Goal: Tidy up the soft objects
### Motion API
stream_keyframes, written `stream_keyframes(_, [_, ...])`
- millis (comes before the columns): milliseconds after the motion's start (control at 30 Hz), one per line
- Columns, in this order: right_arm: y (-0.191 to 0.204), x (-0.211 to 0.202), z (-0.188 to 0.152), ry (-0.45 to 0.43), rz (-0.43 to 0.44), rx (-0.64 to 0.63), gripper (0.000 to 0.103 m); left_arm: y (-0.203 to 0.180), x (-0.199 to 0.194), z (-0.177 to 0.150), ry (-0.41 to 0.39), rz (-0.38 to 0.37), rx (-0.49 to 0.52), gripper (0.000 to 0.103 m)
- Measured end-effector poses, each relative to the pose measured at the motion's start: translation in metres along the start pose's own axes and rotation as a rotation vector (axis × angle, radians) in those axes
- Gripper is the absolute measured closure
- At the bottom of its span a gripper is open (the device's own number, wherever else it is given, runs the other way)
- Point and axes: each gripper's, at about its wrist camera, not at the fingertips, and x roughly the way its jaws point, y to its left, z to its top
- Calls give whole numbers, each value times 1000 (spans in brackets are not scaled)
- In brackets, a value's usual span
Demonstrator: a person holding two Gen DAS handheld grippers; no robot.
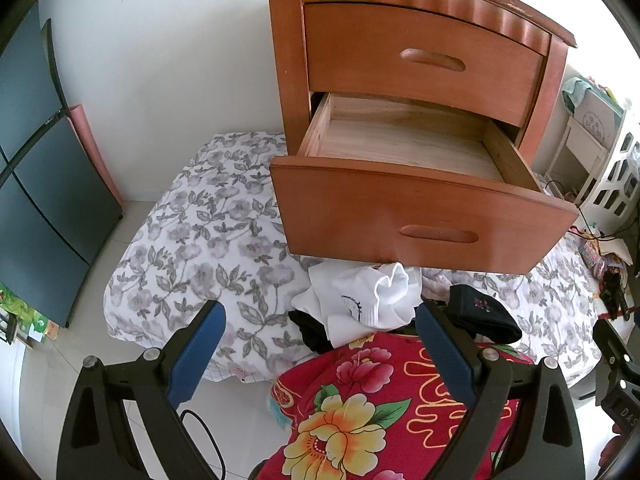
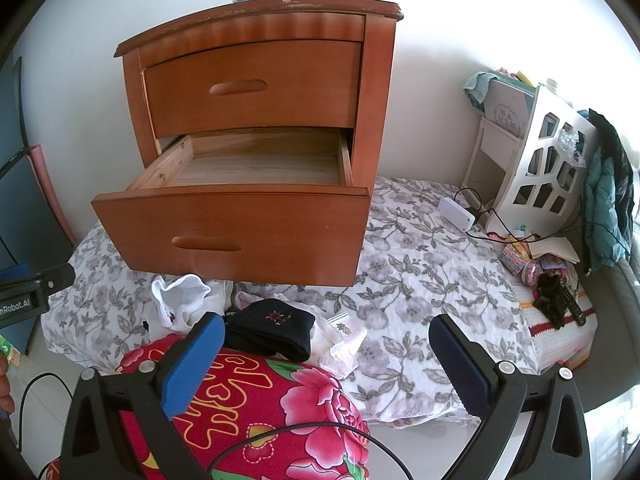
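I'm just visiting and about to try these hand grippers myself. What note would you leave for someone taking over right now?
Left gripper: open, empty, above the sock pile.
Right gripper: open, empty.
White socks and black sock lie on the floral sheet, below the open bottom drawer.
Done: drawer is pulled out; nothing inside yet.
Left: probably move the socks into the drawer, then shut it.

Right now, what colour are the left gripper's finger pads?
Blue pads on black arms; clearest in the left wrist view.
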Motion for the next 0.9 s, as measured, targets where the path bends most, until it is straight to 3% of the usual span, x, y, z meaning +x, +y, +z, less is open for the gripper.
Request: stream_keyframes(900, [0,0,0,2,0,1,0,1,-6,0,-30,-5,-23,7])
